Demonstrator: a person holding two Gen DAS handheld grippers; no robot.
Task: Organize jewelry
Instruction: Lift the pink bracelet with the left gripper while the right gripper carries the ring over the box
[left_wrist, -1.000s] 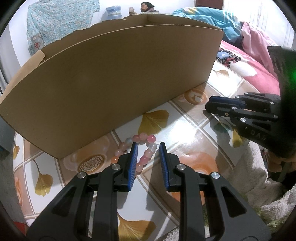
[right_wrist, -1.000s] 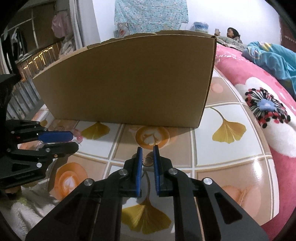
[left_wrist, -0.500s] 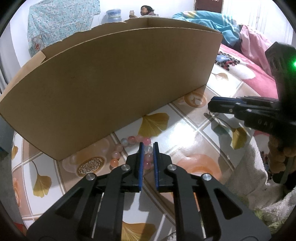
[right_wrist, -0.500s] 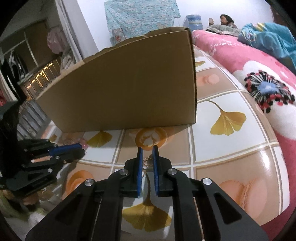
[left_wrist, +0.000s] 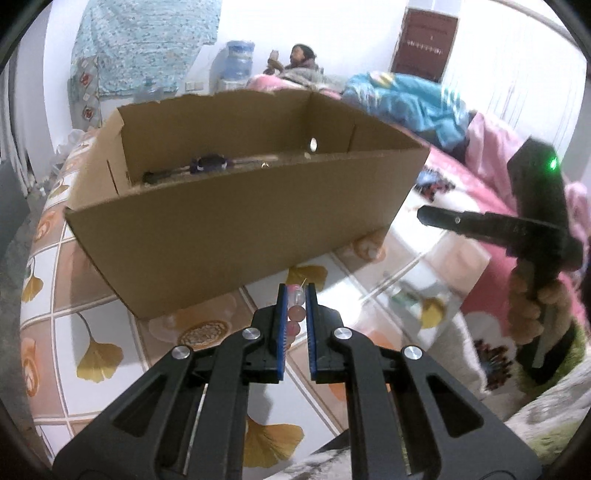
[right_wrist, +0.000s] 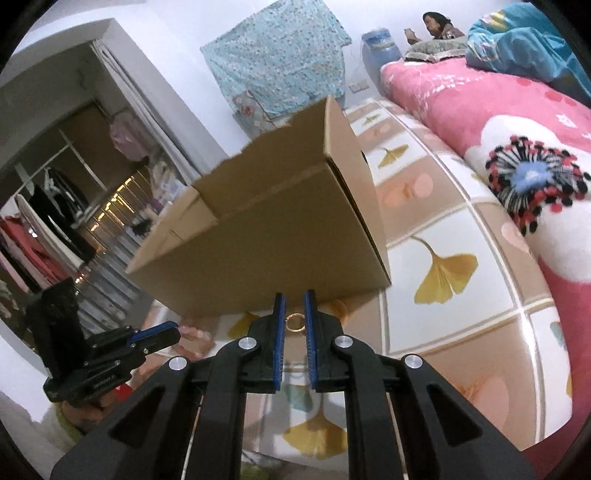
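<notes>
My left hand-held gripper (left_wrist: 294, 295) has just closed on the pink bead bracelet (left_wrist: 295, 314), low centre of frame; my right hand-held gripper (right_wrist: 294, 308) pinches a gold ring (right_wrist: 295, 321). Both are raised, I judge, to clear the cardboard box (left_wrist: 236, 221) wall.

Bright, even indoor light, soft shadows, fisheye-bent dark edges, slight motion blur.

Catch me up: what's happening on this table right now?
A person holds a gripper in each hand, tidying jewelry. The left gripper has just closed on a pink bead bracelet; the right gripper is shut on a gold ring. Both are lifted in front of the open cardboard box, which already holds a few items.
</notes>
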